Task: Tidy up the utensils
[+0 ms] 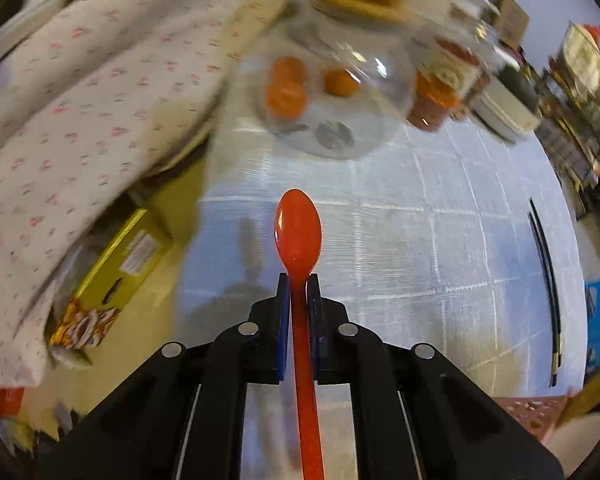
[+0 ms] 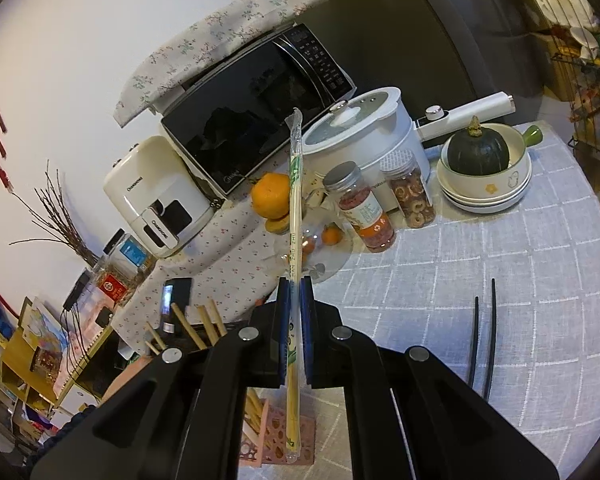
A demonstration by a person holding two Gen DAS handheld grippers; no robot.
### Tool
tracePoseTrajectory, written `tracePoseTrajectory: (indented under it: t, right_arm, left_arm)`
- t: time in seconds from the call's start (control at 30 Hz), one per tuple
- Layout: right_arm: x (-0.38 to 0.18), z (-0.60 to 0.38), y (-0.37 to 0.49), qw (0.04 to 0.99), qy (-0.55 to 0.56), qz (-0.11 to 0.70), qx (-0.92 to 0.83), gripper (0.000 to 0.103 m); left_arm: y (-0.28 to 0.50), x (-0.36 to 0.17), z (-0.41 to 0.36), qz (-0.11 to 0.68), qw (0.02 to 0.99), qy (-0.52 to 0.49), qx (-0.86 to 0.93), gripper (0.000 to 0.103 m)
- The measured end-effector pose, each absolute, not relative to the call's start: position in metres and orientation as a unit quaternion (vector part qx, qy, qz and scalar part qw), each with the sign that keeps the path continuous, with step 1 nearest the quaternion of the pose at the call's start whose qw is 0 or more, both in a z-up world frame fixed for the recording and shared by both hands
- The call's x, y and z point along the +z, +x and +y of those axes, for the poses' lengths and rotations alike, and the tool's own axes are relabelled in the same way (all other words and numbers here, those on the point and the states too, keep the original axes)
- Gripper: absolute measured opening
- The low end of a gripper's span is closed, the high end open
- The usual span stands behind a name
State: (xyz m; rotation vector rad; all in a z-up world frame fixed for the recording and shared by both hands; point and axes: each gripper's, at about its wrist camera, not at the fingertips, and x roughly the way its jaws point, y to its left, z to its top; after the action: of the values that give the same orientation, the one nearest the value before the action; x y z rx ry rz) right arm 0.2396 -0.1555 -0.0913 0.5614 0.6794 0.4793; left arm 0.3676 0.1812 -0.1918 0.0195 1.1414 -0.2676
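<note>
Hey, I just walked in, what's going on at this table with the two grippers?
Someone is sorting utensils with two handheld grippers. The left gripper is clamped on a red plastic spoon, held above the grey checked tablecloth. The right gripper grips plastic-wrapped wooden chopsticks over a pink perforated utensil holder containing wooden sticks. A pair of black chopsticks lies on the cloth.

Left view motion-blurred, right sharp; both fisheye-warped, evenly lit

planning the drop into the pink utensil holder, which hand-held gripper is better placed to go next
Right. The right hand-held gripper holds wrapped chopsticks directly above the pink utensil holder. The left hand-held gripper, gripping the red spoon, faces the glass jar.
</note>
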Motion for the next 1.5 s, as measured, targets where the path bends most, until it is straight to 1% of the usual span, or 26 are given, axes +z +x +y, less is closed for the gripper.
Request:
tracePoseTrajectory:
  t: [0.1, 0.23, 0.33, 0.37, 0.4, 0.5, 0.57, 0.67, 0.73, 0.83, 1.03, 1.2, 1.3, 1.5]
  right_arm:
    - [-0.088, -0.159, 0.238, 0.873, 0.279, 0.323, 0.237, 0.006]
    - [-0.081, -0.159, 0.233, 0.871, 0.284, 0.315, 0.249, 0.006]
    - [-0.074, -0.158, 0.229, 0.869, 0.287, 0.309, 0.259, 0.006]
    - [-0.072, -0.157, 0.228, 0.869, 0.287, 0.307, 0.261, 0.006]
    - [-0.07, -0.156, 0.226, 0.869, 0.287, 0.305, 0.264, 0.006]
    - [-0.065, -0.153, 0.221, 0.869, 0.283, 0.301, 0.272, 0.006]
    - [-0.064, -0.151, 0.219, 0.868, 0.282, 0.299, 0.277, 0.006]
    - [-0.063, -0.151, 0.214, 0.866, 0.283, 0.297, 0.287, 0.006]
    - [-0.062, -0.151, 0.21, 0.866, 0.28, 0.297, 0.29, 0.006]
    - [-0.06, -0.157, 0.207, 0.864, 0.285, 0.294, 0.292, 0.006]
    - [-0.054, -0.167, 0.205, 0.864, 0.293, 0.282, 0.296, 0.006]
    - [-0.055, -0.164, 0.207, 0.864, 0.291, 0.284, 0.297, 0.006]
    - [-0.055, -0.162, 0.207, 0.864, 0.288, 0.286, 0.298, 0.006]
    - [-0.055, -0.162, 0.207, 0.867, 0.284, 0.284, 0.296, 0.006]
  left_arm:
    - [0.359, -0.167, 0.209, 0.527, 0.846, -0.024, -0.083, 0.007]
    - [0.328, -0.109, 0.257, 0.455, 0.881, -0.117, -0.049, 0.007]
    - [0.275, -0.056, 0.293, 0.334, 0.909, -0.243, -0.046, 0.007]
    - [0.262, -0.045, 0.297, 0.301, 0.912, -0.274, -0.05, 0.007]
    - [0.241, -0.032, 0.299, 0.253, 0.914, -0.313, -0.062, 0.007]
    - [0.198, -0.005, 0.274, 0.167, 0.922, -0.341, -0.079, 0.007]
    - [0.178, 0.005, 0.241, 0.141, 0.93, -0.327, -0.093, 0.007]
    - [0.153, 0.009, 0.181, 0.107, 0.949, -0.277, -0.109, 0.007]
    - [0.146, 0.001, 0.141, 0.097, 0.96, -0.241, -0.109, 0.007]
    - [0.143, -0.018, 0.103, 0.09, 0.974, -0.185, -0.094, 0.007]
    - [0.142, -0.066, 0.072, 0.077, 0.993, -0.08, -0.045, 0.007]
    - [0.136, -0.082, 0.057, 0.052, 0.998, -0.016, -0.021, 0.008]
    - [0.137, -0.091, 0.051, 0.042, 0.999, 0.014, -0.006, 0.008]
    - [0.134, -0.114, 0.046, 0.049, 0.998, 0.038, 0.012, 0.008]
